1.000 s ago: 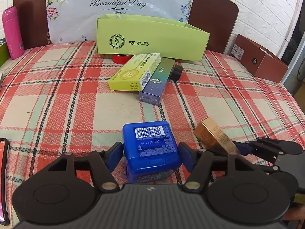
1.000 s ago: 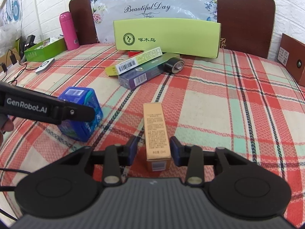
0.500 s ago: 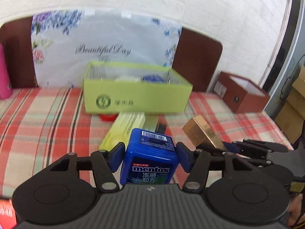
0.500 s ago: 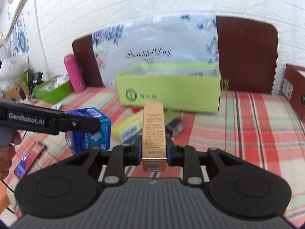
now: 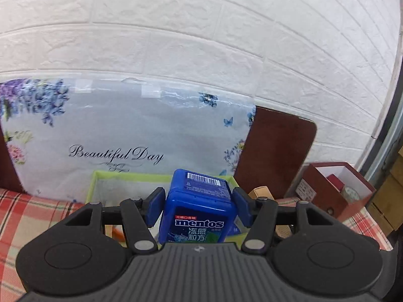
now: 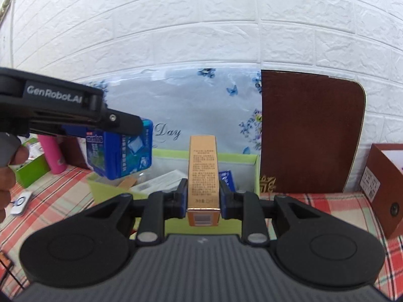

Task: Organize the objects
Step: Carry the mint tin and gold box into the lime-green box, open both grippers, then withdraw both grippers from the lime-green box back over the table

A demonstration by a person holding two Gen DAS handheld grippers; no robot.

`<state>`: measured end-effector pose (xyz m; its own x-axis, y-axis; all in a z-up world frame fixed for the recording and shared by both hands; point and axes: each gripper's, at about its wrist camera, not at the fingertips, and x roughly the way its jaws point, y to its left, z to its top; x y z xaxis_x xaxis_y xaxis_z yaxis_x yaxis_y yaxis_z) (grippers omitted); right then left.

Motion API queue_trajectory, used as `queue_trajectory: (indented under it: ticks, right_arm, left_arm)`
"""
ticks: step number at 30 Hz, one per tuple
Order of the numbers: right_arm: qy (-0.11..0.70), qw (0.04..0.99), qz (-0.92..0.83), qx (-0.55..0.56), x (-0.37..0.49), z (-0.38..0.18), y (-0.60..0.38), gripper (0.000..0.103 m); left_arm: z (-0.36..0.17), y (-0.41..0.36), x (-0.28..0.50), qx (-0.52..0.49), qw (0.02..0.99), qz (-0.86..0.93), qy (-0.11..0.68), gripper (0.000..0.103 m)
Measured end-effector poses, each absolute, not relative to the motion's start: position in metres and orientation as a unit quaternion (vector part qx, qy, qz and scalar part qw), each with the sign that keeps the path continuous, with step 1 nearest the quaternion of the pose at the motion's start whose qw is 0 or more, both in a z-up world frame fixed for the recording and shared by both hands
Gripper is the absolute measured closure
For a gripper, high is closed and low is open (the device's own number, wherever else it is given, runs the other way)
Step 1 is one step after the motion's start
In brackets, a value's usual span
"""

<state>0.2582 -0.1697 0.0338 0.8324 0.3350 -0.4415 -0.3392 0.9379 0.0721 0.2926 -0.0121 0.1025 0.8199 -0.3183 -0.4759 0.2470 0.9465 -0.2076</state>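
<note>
My left gripper is shut on a blue Mentos gum tub, held in the air over the open lime-green cardboard box. The same tub and left gripper show at the left of the right wrist view. My right gripper is shut on a slim gold carton, also lifted above the green box, to the right of the tub. Several packets lie inside the box.
A floral "Beautiful Day" bag leans on a brown headboard behind the box. A brown open box stands at right. A pink bottle, a green tray and a white device are at left on the plaid cloth. A hand holds the left gripper.
Both grippers rose off the plaid cloth and moved forward to the green box, carrying the blue tub and the gold carton. Both views tilted up toward the wall.
</note>
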Motion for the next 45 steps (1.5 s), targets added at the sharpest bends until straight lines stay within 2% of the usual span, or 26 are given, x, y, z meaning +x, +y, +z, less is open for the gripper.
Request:
queue_trajectory:
  ticks: [10, 11, 12, 13, 14, 19, 20, 35, 45]
  right_arm:
    - [0.243, 0.957, 0.157, -0.019, 0.328, 0.001, -0.158, 0.079]
    - [0.242, 0.956, 0.161, -0.031, 0.330, -0.003, -0.156, 0.076]
    - [0.240, 0.956, 0.164, -0.040, 0.332, -0.007, -0.154, 0.069]
    - [0.238, 0.956, 0.162, -0.049, 0.332, -0.011, -0.152, 0.046]
    - [0.232, 0.958, 0.156, -0.059, 0.330, -0.013, -0.152, 0.030]
    - [0.200, 0.966, 0.140, -0.080, 0.312, -0.017, -0.155, 0.002]
    - [0.200, 0.967, 0.140, -0.076, 0.309, -0.016, -0.157, 0.000]
    - [0.186, 0.972, 0.142, -0.031, 0.223, 0.030, -0.177, 0.000]
    - [0.201, 0.969, 0.145, 0.017, 0.154, 0.021, -0.188, 0.000]
  left_arm:
    - [0.068, -0.025, 0.354, -0.056, 0.950, -0.147, 0.271, 0.041]
    - [0.064, -0.024, 0.357, -0.058, 0.949, -0.152, 0.269, 0.029]
    - [0.060, -0.023, 0.359, -0.056, 0.950, -0.146, 0.271, 0.017]
    - [0.057, -0.021, 0.359, -0.050, 0.953, -0.129, 0.270, 0.016]
    - [0.055, -0.019, 0.358, -0.044, 0.955, -0.116, 0.268, 0.016]
    - [0.046, -0.005, 0.357, -0.042, 0.951, -0.091, 0.291, 0.016]
    - [0.047, -0.004, 0.355, -0.043, 0.951, -0.087, 0.293, 0.016]
    - [0.091, -0.006, 0.245, -0.025, 0.956, -0.077, 0.281, 0.016]
    - [0.077, 0.005, 0.177, -0.032, 0.955, -0.071, 0.286, 0.016]
